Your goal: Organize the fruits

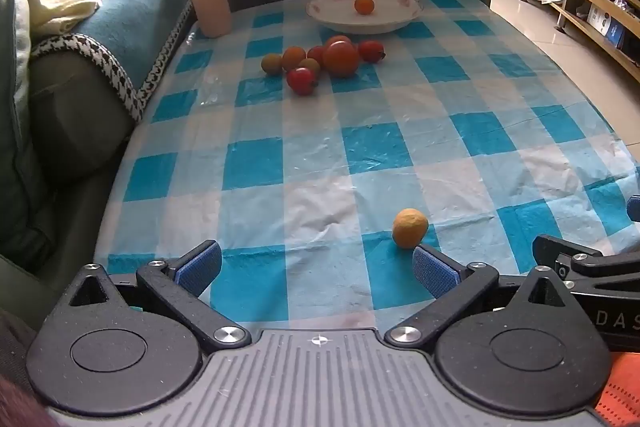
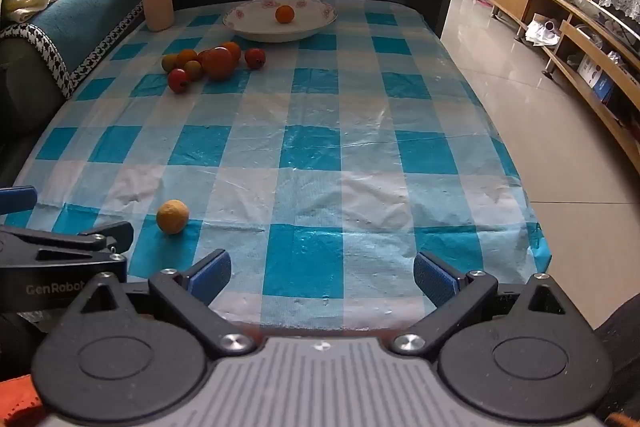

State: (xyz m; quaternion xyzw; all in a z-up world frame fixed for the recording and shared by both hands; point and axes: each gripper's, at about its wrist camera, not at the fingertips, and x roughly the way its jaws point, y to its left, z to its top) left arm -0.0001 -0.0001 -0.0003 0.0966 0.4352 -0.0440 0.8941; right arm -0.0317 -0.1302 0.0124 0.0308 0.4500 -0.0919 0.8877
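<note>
Left gripper (image 1: 316, 269) and right gripper (image 2: 322, 277): both spread wide, empty, over the near edge of the tablecloth (image 2: 312, 115). A yellow fruit (image 1: 410, 228) lies just beyond the left gripper. Fruit pile (image 1: 324, 61) sits just before the plate (image 1: 362, 23); one orange (image 1: 364, 5) lies in the plate.

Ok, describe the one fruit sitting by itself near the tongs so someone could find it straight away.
Start at the blue and white checked tablecloth and come to its near edge, far from the plate and the fruit cluster. There a dull yellow-orange fruit lies alone, just ahead of the left tongs. Its rough matt skin differs from the glossy fruits.
</note>
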